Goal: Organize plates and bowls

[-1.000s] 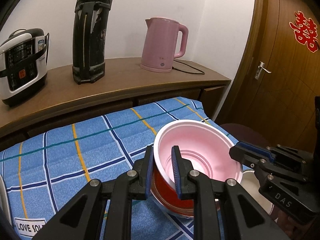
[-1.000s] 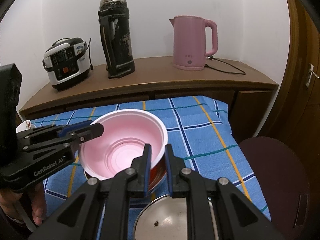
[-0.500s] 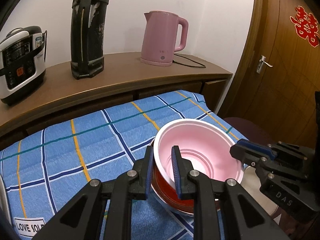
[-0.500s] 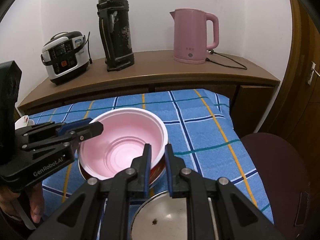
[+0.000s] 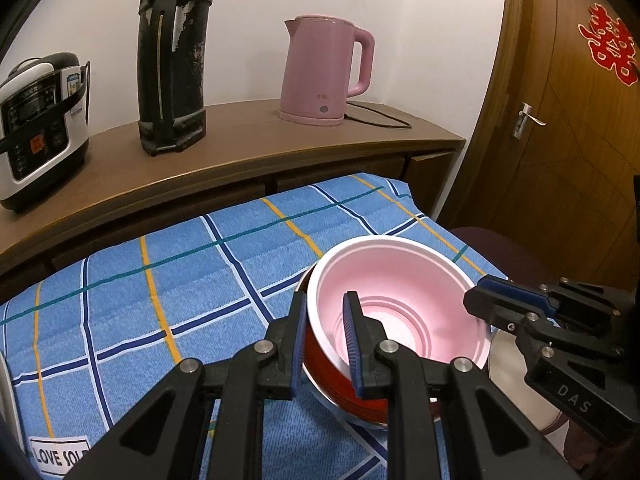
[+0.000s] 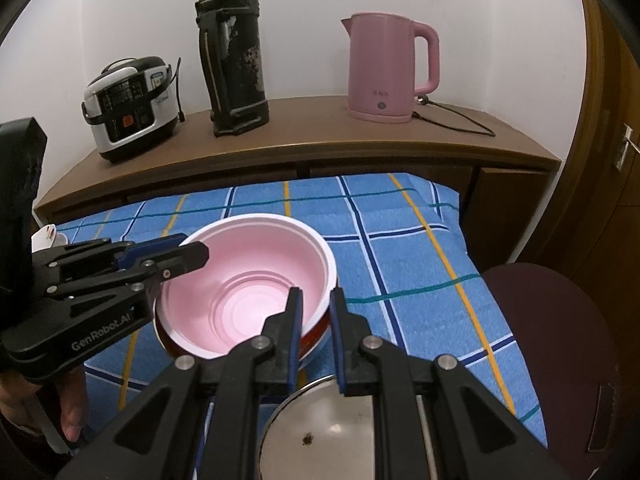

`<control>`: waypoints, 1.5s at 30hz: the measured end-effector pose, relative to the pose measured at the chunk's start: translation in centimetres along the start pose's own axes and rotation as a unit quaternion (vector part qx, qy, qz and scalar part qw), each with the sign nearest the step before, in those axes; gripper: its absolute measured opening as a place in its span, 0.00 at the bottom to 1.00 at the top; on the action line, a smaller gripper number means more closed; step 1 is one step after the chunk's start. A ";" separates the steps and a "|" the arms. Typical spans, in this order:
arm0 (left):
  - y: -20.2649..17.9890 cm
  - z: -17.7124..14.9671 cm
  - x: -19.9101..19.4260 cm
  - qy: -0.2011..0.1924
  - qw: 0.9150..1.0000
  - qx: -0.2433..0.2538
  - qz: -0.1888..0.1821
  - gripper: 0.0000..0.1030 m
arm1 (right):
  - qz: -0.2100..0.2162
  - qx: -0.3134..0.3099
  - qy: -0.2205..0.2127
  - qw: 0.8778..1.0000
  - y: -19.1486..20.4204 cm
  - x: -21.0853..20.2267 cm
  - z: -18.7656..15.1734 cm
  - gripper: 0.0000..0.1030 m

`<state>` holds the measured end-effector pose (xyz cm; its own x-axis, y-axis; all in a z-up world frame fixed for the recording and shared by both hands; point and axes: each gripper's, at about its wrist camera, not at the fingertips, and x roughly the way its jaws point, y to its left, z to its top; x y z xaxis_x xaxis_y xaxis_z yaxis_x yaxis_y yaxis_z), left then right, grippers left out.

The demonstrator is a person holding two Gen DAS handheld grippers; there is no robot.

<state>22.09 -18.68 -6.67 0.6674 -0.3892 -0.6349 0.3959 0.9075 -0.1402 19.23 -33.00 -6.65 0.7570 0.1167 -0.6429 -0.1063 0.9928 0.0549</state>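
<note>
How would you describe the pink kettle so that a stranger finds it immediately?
Look at the long wooden counter against the white wall, behind the blue checked cloth. Three appliances stand there; the pink kettle is rightmost, the only pink one, with a black cord trailing from its base.

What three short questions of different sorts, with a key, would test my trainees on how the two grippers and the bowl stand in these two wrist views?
1. True or false: the left gripper grips the pink bowl's rim.
2. What does the right gripper clamp: A) the pink kettle, B) the bowl's rim, C) the steel plate?
3. Fill in: the bowl sits over the blue checked ____.

Key: 1 true, one finger inside the bowl and one outside; 2 B, on the opposite side; 3 cloth.
</note>
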 end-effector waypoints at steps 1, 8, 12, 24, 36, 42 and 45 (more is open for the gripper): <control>0.0 0.0 0.0 0.000 1.000 0.001 0.000 0.20 | 0.000 0.000 0.001 1.000 0.0 0.0 0.0 0.14; -0.2 -0.1 0.0 -0.002 1.000 0.008 0.004 0.20 | 0.001 0.000 0.005 1.000 -0.1 0.2 -0.2 0.15; -0.4 -0.2 0.0 -0.004 1.000 0.014 0.008 0.20 | 0.001 -0.001 0.005 1.000 -0.1 0.2 -0.2 0.15; -0.2 -0.2 -0.1 -0.005 1.000 0.011 0.003 0.20 | 0.001 0.002 0.001 1.000 -0.1 0.3 -0.3 0.15; -1.0 -0.2 -1.2 -0.040 0.998 0.038 0.022 0.66 | 0.002 0.000 0.006 1.000 -0.3 0.3 -0.3 0.24; -1.1 -0.1 -2.3 -0.074 0.996 0.046 0.021 0.69 | -0.003 0.004 -0.021 1.000 -0.6 -1.1 -0.2 0.46; -0.8 0.0 -2.3 -0.078 0.996 0.038 0.023 0.69 | -0.003 0.008 -0.033 0.999 -0.9 -2.1 -0.2 0.46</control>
<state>20.22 -18.51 -5.04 0.7732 -0.3725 -0.5133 0.4055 0.9127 -0.0515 17.63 -34.15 -5.47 0.7984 0.1114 -0.5917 -0.0917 0.9938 0.0633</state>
